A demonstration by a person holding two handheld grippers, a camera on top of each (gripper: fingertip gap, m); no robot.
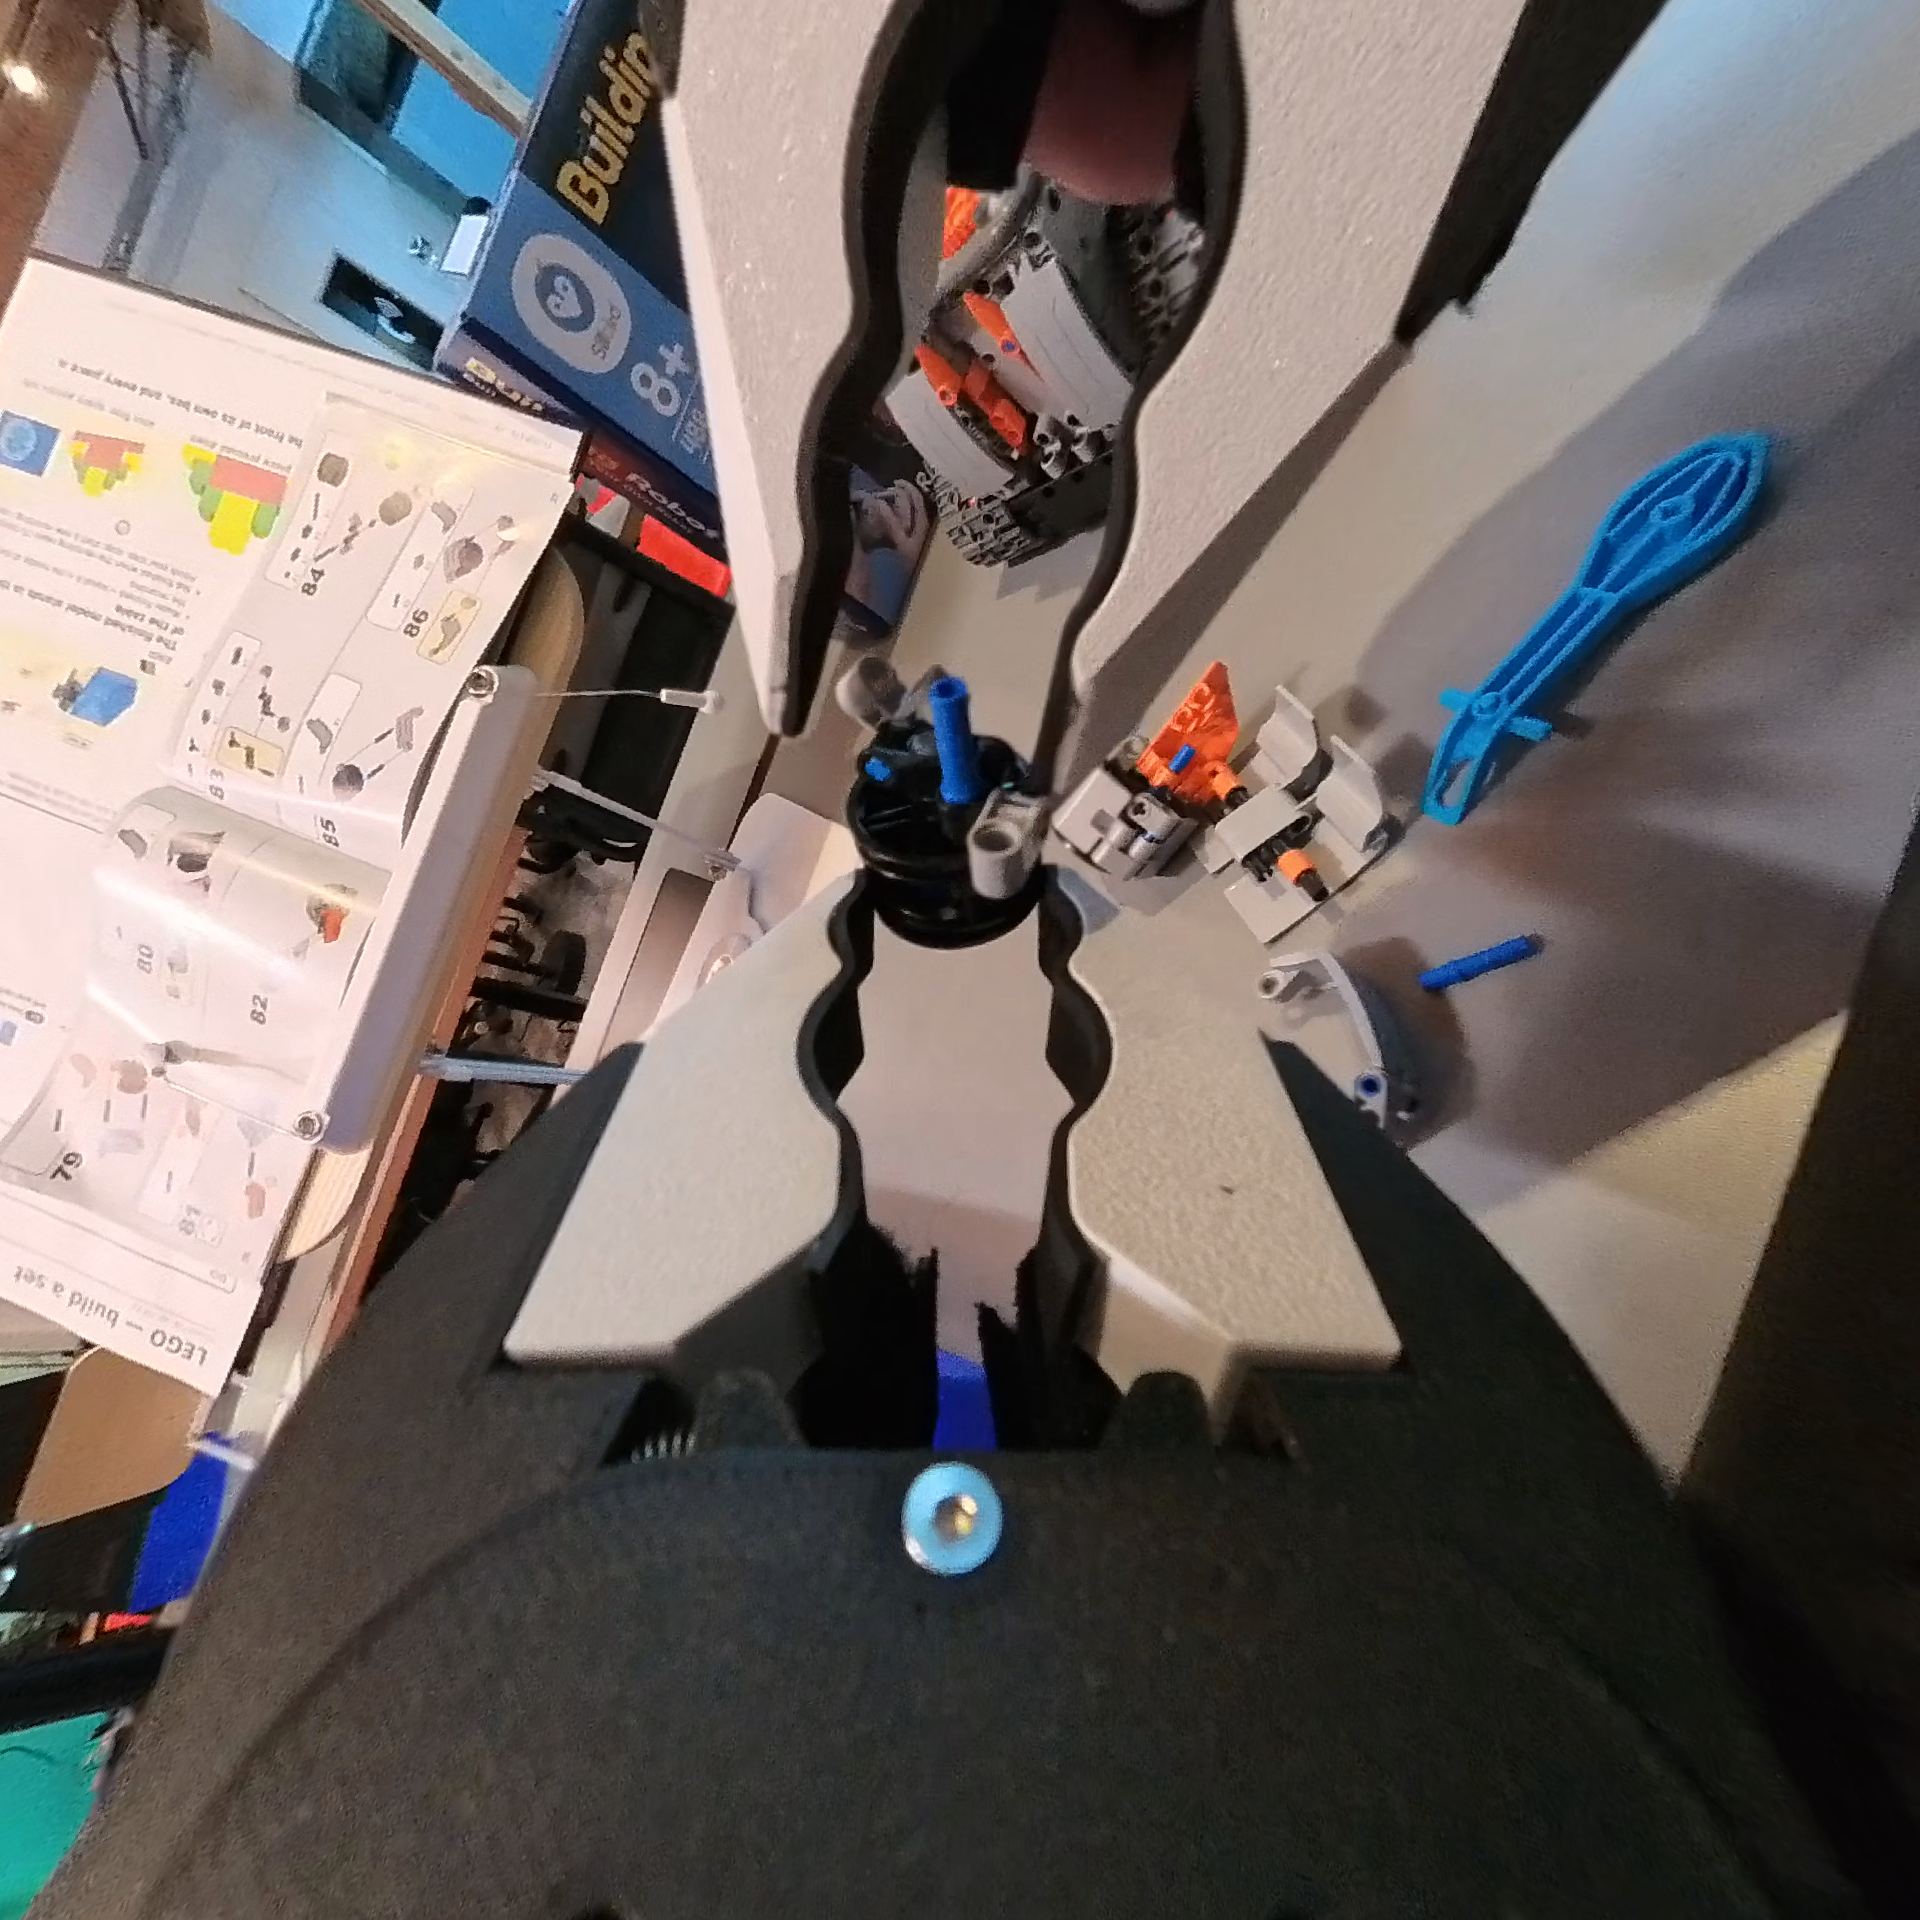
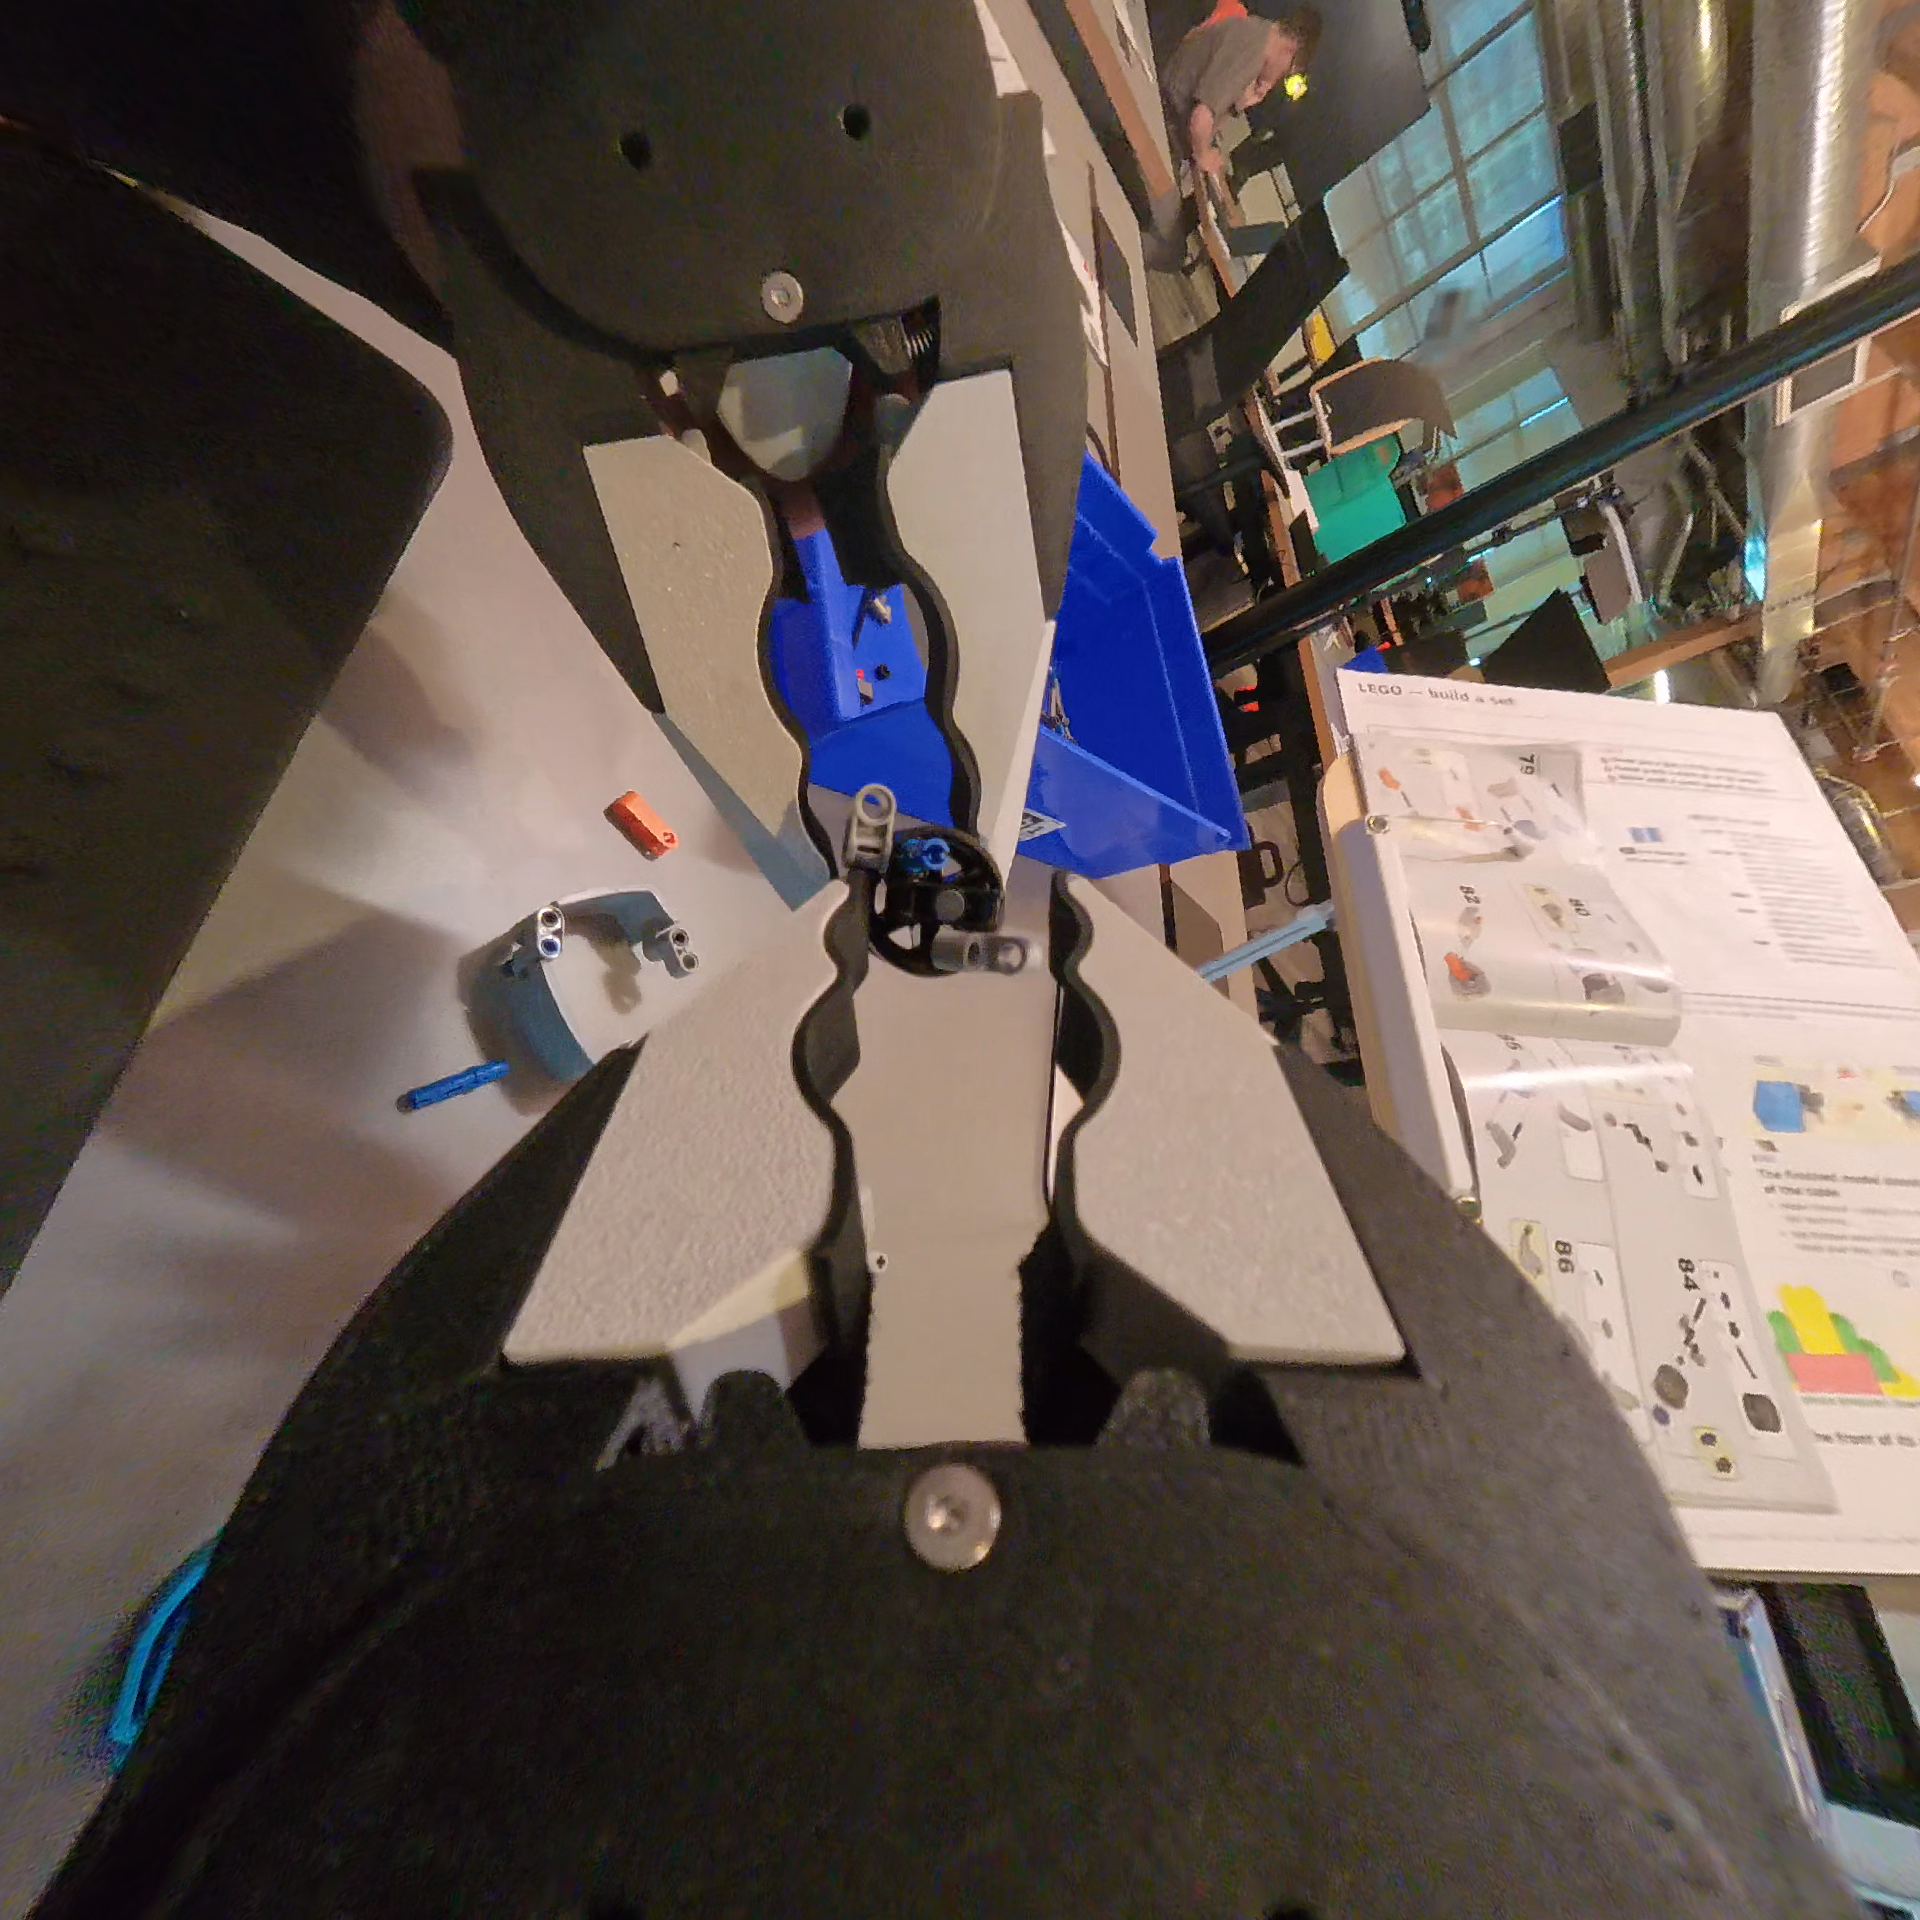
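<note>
**2 grippers meet over 1 small wheel piece**

The left gripper [image 1: 948,904] pinches a black wheel assembly [image 1: 935,831] at its tips, a blue pin [image 1: 954,743] sticking up. The right gripper [image 2: 951,914] faces it, fingers parted around the same piece. Beyond lie a grey-orange sub-assembly [image 1: 1216,800], a blue tool [image 1: 1590,623] and a blue bin [image 2: 1122,707].

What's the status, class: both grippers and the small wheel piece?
Left gripper shut on black wheel assembly. Right gripper open, tips at same assembly. Blue pin and grey parts loose on table.
</note>
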